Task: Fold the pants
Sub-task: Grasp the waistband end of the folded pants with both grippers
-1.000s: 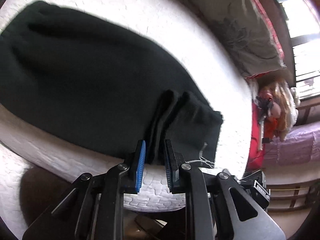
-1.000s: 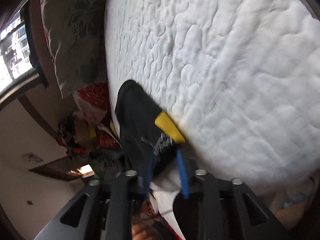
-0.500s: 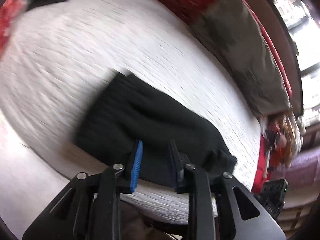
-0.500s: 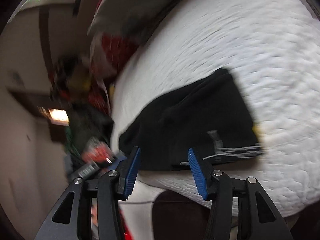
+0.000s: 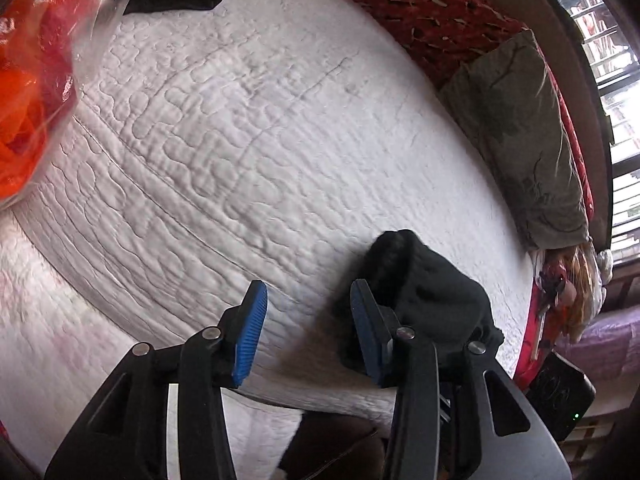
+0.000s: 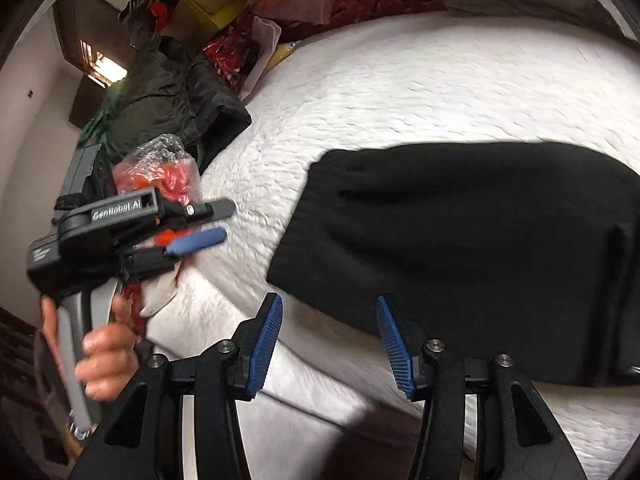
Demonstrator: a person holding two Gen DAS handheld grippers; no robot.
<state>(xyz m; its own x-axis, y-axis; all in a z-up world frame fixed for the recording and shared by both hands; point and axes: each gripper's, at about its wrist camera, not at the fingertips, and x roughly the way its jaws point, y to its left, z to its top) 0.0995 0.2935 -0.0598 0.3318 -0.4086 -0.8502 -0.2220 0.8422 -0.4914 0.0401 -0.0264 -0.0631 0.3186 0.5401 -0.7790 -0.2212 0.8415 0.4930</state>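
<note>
The black pants (image 6: 480, 240) lie folded into a flat rectangle on the white quilted bed (image 6: 440, 80), near its front edge. My right gripper (image 6: 330, 344) is open and empty, just in front of the pants' lower left corner. My left gripper (image 5: 308, 328) is open and empty above the bed's edge; the pants (image 5: 424, 292) show as a dark bundle behind its right finger. In the right wrist view the left gripper (image 6: 216, 222) is held in a hand at the left, off the bed's corner, apart from the pants.
A grey pillow (image 5: 520, 140) and red cloth (image 5: 440, 12) lie at the bed's far side. A dark jacket (image 6: 172, 92), a plastic bag with orange contents (image 5: 28, 80) and clutter sit by the bed's left corner. A black device (image 5: 560, 400) stands below right.
Both grippers have let go of the pants, opened wide and pulled back from the bed. The pants now lie folded flat on the bed. The left gripper swung away to the left.
</note>
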